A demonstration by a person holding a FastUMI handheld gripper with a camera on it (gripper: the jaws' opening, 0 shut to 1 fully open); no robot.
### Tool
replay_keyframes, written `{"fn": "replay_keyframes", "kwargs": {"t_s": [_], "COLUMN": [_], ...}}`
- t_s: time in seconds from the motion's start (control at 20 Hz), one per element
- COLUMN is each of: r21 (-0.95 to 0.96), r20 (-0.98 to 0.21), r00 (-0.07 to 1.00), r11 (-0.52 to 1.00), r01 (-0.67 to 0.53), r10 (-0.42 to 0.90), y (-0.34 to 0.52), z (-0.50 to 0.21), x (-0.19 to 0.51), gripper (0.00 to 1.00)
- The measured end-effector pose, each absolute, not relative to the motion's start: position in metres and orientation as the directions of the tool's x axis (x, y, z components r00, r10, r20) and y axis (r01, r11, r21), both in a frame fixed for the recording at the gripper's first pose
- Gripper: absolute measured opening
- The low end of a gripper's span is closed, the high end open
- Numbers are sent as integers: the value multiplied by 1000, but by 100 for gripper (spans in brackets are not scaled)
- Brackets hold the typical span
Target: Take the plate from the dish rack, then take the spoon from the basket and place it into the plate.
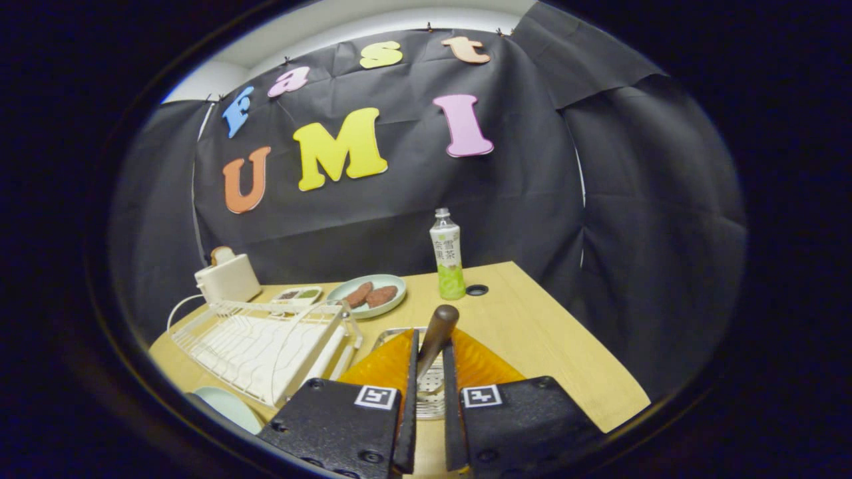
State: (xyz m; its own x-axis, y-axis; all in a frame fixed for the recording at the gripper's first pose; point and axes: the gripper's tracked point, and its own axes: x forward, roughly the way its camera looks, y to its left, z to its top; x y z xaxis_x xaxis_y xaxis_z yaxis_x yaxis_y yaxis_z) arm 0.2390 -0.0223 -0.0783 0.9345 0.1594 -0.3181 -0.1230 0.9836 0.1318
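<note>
Gripper view, and the tongs (429, 359) sit low in the centre of the frame, both fingers (407, 399) pressed in on the brown handle of the spoon (438, 332), a firm clench, with the handle tip poking up above them. Right behind the fingers is the basket (399, 336), a metal mesh one resting on an orange mat (479, 362). Lower left, the white dish rack (259, 349) stands on the table (532, 326), and just below it the pale plate (229, 407) lies flat near the bottom-left corner. Further back, centre-left, a second plate (369, 295) carries brown food pieces, with a small tray (298, 294) beside it and a toaster (227, 278) to the left. A drink bottle (448, 263) stands upright mid-frame, by a dark round hole (476, 290) in the table.
</note>
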Motion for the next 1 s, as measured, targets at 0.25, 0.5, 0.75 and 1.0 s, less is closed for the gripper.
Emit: {"fn": "replay_keyframes", "kwargs": {"t_s": [0.25, 0.5, 0.75, 1.0], "r21": [109, 26, -13, -39], "r20": [-310, -268, -206, -151], "r00": [936, 957, 975, 981], "r11": [984, 994, 996, 991], "r01": [-143, -110, -85, -128], "r10": [170, 113, 81, 121], "y": [-3, -7, -11, 15], "z": [-64, -32, 13, 50], "x": [244, 240, 219, 172], "gripper": [13, 11, 11, 11]}}
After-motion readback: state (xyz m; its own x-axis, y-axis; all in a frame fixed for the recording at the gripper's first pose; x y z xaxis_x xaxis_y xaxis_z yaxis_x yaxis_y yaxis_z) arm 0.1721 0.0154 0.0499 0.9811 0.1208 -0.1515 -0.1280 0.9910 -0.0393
